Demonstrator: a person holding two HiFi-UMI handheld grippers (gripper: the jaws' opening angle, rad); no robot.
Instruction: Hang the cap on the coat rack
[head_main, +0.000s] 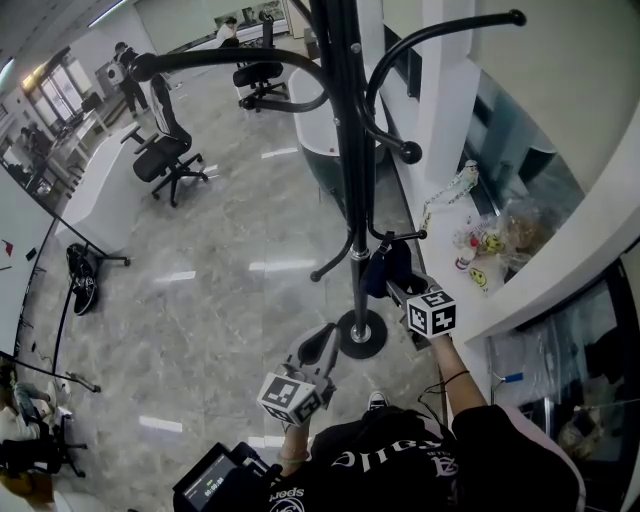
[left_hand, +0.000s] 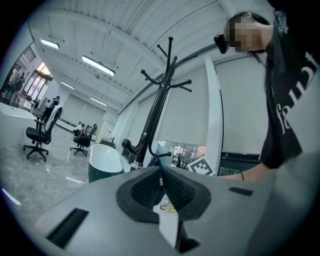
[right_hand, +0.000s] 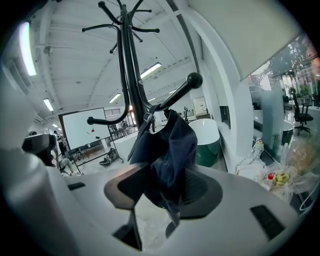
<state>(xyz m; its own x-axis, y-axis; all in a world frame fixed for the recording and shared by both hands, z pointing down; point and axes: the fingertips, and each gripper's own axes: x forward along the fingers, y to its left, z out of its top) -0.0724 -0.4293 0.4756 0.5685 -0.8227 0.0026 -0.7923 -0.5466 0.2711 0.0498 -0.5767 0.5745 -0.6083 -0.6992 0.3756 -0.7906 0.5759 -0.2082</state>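
Observation:
The black coat rack (head_main: 345, 150) rises right in front of me, its round base (head_main: 362, 333) on the marble floor. A dark navy cap (head_main: 385, 268) hangs by its strap from a low knobbed hook (right_hand: 194, 79). In the right gripper view the cap (right_hand: 170, 155) droops between the jaws of my right gripper (right_hand: 165, 187). The jaws stand apart, with a gap between the left pad and the cloth. My left gripper (head_main: 322, 345) is held lower, near the base, pointing level at the rack (left_hand: 157, 107). Its pads (left_hand: 150, 187) meet with nothing between them.
A white ledge (head_main: 470, 290) to the right carries small bottles, smiley toys and plastic bags. A white and green tub (head_main: 320, 120) stands behind the rack. Office chairs (head_main: 165, 155) and a white desk are at the far left, with stands by the left wall.

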